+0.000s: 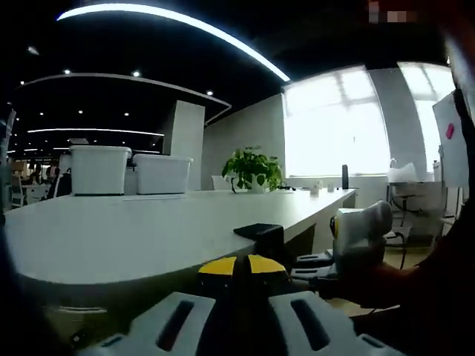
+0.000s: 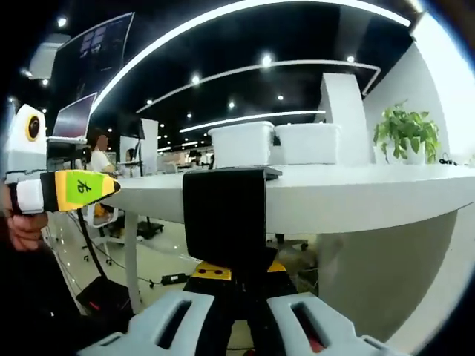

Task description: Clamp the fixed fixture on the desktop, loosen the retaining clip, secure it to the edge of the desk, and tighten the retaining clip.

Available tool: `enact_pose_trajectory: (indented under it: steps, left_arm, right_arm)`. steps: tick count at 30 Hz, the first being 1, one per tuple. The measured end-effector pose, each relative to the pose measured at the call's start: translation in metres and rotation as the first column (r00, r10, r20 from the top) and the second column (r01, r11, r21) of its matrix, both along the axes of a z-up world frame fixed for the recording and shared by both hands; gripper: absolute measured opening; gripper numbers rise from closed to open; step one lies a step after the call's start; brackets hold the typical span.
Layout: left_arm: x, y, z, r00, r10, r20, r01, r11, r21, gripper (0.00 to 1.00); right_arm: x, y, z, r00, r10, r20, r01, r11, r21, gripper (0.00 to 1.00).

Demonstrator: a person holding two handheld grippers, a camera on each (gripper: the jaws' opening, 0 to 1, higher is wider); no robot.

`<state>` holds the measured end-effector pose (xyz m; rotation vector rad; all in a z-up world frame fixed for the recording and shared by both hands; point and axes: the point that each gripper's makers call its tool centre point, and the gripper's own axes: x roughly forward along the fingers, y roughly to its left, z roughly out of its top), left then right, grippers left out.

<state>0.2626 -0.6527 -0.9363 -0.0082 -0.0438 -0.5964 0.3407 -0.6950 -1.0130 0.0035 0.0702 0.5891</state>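
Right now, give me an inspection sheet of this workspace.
Surface: white desk with a curved edge, top mostly bare.
Job's things: black fixture hangs over the desk edge; also seen in the left gripper view.
Clutter: two white bins and a potted plant at the far side of the desk.
Grippers: right tongs are closed on the fixture's yellow-and-black lower part; left tongs look closed on a similar yellow piece, hard to tell.
Cables: black cables on the floor under the desk.
Surroundings: open office, bright windows, ceiling light strips, a seated person far off.
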Motion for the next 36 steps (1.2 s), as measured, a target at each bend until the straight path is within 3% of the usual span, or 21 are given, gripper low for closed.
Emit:
enact_pose_trajectory:
  steps: [4, 9, 14, 17, 19, 21, 23, 24, 26, 27, 29, 30, 32, 36]
  left_arm:
    - [0.001, -0.034, 0.011, 0.991, -0.132, 0.020, 0.132, 0.991, 0.007, 0.04]
    - [0.017, -0.058, 0.004, 0.981, -0.192, 0.009, 0.192, 0.981, 0.040, 0.04]
    - [0.030, -0.065, -0.004, 0.979, -0.203, -0.008, 0.203, 0.978, 0.051, 0.04]
    - [0.038, -0.059, -0.008, 0.985, -0.171, -0.014, 0.171, 0.984, 0.045, 0.04]
    - [0.038, -0.061, -0.014, 0.983, -0.182, -0.009, 0.182, 0.978, 0.106, 0.02]
    - [0.036, -0.063, -0.015, 0.983, -0.181, 0.034, 0.173, 0.970, 0.173, 0.02]
    - [0.035, -0.062, -0.016, 0.982, -0.185, 0.034, 0.177, 0.970, 0.163, 0.01]
    - [0.034, -0.062, -0.015, 0.982, -0.190, 0.015, 0.187, 0.974, 0.127, 0.01]
    - [0.035, -0.060, -0.015, 0.980, -0.200, 0.003, 0.199, 0.975, 0.100, 0.01]
    - [0.035, -0.059, -0.015, 0.980, -0.201, 0.001, 0.200, 0.976, 0.087, 0.01]
    - [0.034, -0.059, -0.015, 0.980, -0.201, 0.001, 0.201, 0.977, 0.074, 0.01]
    - [0.034, -0.059, -0.015, 0.979, -0.203, 0.004, 0.202, 0.977, 0.071, 0.01]
    - [0.034, -0.058, -0.015, 0.979, -0.205, 0.006, 0.204, 0.976, 0.071, 0.01]
    - [0.033, -0.058, -0.015, 0.979, -0.203, 0.006, 0.202, 0.977, 0.070, 0.01]
  right_arm:
    - [0.000, 0.002, -0.001, 1.000, 0.026, 0.008, -0.026, 1.000, -0.005, 0.03]
    - [0.000, 0.003, -0.002, 0.998, 0.050, 0.032, -0.049, 0.999, -0.022, 0.03]
    - [0.002, 0.004, -0.003, 0.998, 0.057, 0.034, -0.056, 0.998, -0.027, 0.04]
    - [0.000, 0.005, -0.004, 0.998, 0.054, 0.040, -0.054, 0.998, -0.010, 0.04]
    - [0.000, 0.006, -0.003, 0.997, 0.052, 0.050, -0.052, 0.999, -0.013, 0.04]
    - [0.001, 0.007, -0.004, 0.997, 0.049, 0.063, -0.047, 0.998, -0.028, 0.04]
    - [0.001, 0.008, -0.004, 0.997, 0.037, 0.074, -0.034, 0.998, -0.044, 0.04]
    - [0.002, 0.008, -0.004, 0.996, 0.030, 0.089, -0.024, 0.997, -0.070, 0.04]
    - [0.004, 0.006, -0.005, 0.994, 0.002, 0.110, 0.011, 0.992, -0.123, 0.12]
    - [0.000, 0.004, -0.005, 0.993, -0.016, 0.115, 0.031, 0.991, -0.134, 0.22]
    - [-0.002, -0.001, -0.007, 0.992, -0.077, 0.101, 0.085, 0.993, -0.081, 0.37]
    - [-0.004, 0.001, -0.012, 0.993, -0.068, 0.098, 0.077, 0.992, -0.097, 0.42]
    - [-0.007, 0.000, -0.022, 0.990, -0.110, 0.093, 0.122, 0.985, -0.126, 0.44]
    - [0.005, -0.006, -0.022, 0.961, -0.243, 0.130, 0.257, 0.961, -0.099, 0.45]
